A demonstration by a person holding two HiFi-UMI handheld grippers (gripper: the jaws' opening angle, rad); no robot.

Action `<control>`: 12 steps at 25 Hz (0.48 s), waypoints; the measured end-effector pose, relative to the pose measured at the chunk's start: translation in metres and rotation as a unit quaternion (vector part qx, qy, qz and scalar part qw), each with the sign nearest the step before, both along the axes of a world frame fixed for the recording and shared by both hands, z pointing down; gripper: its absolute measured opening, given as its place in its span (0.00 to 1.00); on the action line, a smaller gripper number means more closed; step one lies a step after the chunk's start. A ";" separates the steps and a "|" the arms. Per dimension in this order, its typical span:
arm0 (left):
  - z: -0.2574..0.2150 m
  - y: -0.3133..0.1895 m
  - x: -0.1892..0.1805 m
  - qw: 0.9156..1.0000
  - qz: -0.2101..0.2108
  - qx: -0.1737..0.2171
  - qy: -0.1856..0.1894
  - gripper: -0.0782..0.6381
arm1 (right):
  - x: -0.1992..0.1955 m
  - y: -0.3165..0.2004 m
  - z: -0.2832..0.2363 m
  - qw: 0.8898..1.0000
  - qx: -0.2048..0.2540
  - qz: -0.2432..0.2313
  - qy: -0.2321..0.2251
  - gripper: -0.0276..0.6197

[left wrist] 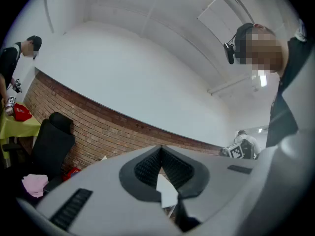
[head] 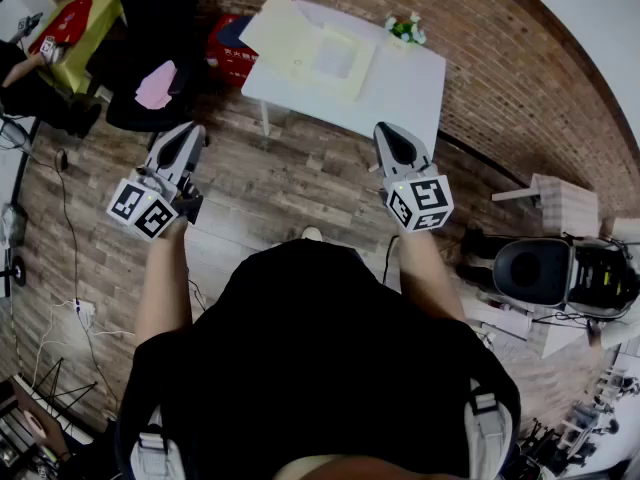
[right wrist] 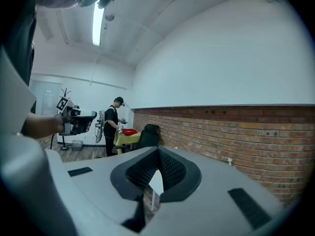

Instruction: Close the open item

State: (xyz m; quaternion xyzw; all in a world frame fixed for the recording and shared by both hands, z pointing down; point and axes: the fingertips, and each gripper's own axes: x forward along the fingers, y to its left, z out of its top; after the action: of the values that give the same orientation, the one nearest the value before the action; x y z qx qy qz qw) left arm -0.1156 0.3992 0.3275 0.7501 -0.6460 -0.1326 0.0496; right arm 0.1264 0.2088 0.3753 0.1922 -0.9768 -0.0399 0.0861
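Ahead of me, the brick wall [head: 520,108] runs behind the white table [head: 410,93], which stands on the wood floor [head: 280,183]. Left of the table is a black office chair [head: 150,28] with a pink cloth [head: 156,86] on its seat. A red carton [head: 228,53] sits between the chair and the table.

Task item: a pale yellow flat box [head: 340,63] lying on the left half of the table, open. Its lid [head: 272,26] is thrown back to the left, reaching the table's left edge, with the inner face up. The tray part shows a paler square panel inside. I cannot make out a hinge or a catch.

My left gripper [head: 183,133] is over the floor, short of the table and well apart from the box. Its jaws are clenched tip to tip with nothing between them. My right gripper [head: 390,133] is also short of the table, near its front right side, and is likewise clenched and empty.

A small bunch of white flowers [head: 405,28] stands at the table's far edge, just right of the box, not touching it.
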 end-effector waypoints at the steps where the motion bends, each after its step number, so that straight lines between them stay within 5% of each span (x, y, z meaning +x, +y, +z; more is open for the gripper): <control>1: 0.000 0.003 0.000 1.000 0.001 -0.001 -0.001 0.12 | 0.001 0.003 0.000 1.000 0.000 0.003 0.000 0.07; 12: -0.008 0.017 -0.001 1.000 0.003 0.004 -0.004 0.12 | 0.008 0.019 -0.006 1.000 -0.017 0.014 -0.010 0.07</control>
State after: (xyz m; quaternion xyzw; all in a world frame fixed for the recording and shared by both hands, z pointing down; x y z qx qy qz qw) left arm -0.1161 0.4162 0.3192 0.7526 -0.6436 -0.1319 0.0447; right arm 0.1345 0.2276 0.3694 0.2046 -0.9754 -0.0200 0.0799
